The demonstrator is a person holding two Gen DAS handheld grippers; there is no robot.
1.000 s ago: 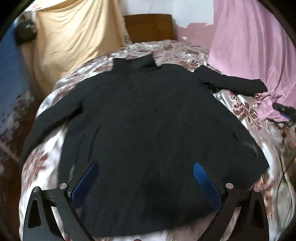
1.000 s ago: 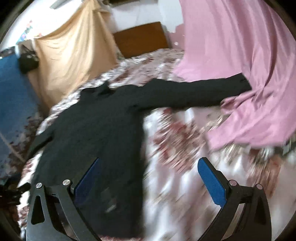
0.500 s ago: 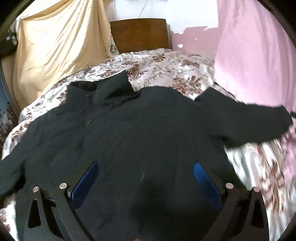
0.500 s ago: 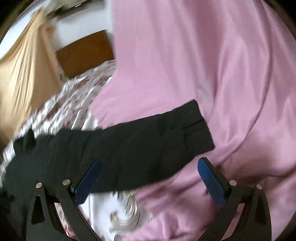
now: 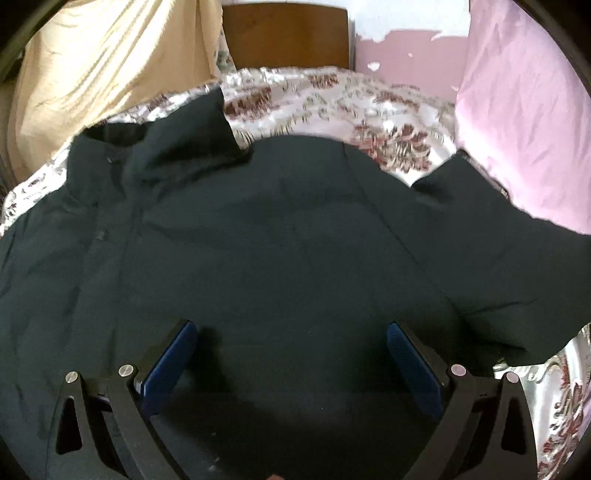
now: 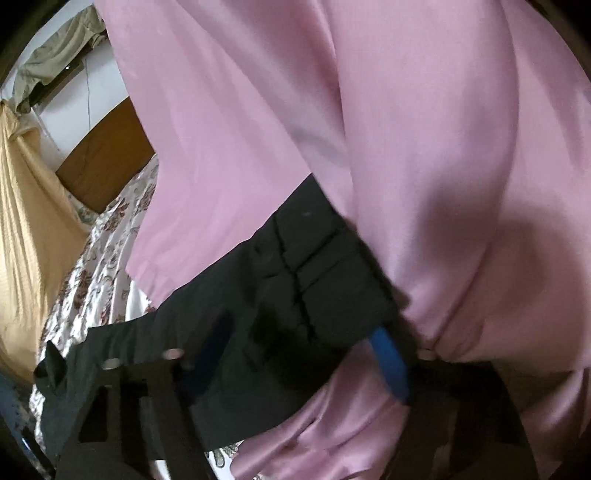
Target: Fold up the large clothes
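The left gripper [image 5: 290, 345], black-framed with blue pads, hangs with its jaws spread wide and empty just above the chest of the large dark padded jacket [image 5: 258, 240]. The right gripper [image 6: 303, 343] is blurred; its jaws stand apart on either side of the jacket's right sleeve [image 6: 295, 280] near the cuff, and they do not look pressed onto the cloth yet. The jacket lies front-up and spread flat on the floral satin bedspread [image 5: 332, 96], collar towards the brown wooden headboard [image 5: 288, 35], with this sleeve stretched out against the pink draped sheet [image 6: 424, 129]. No fold shows so far; by my judgement the task is at its start, with both sleeves and the body left to fold.
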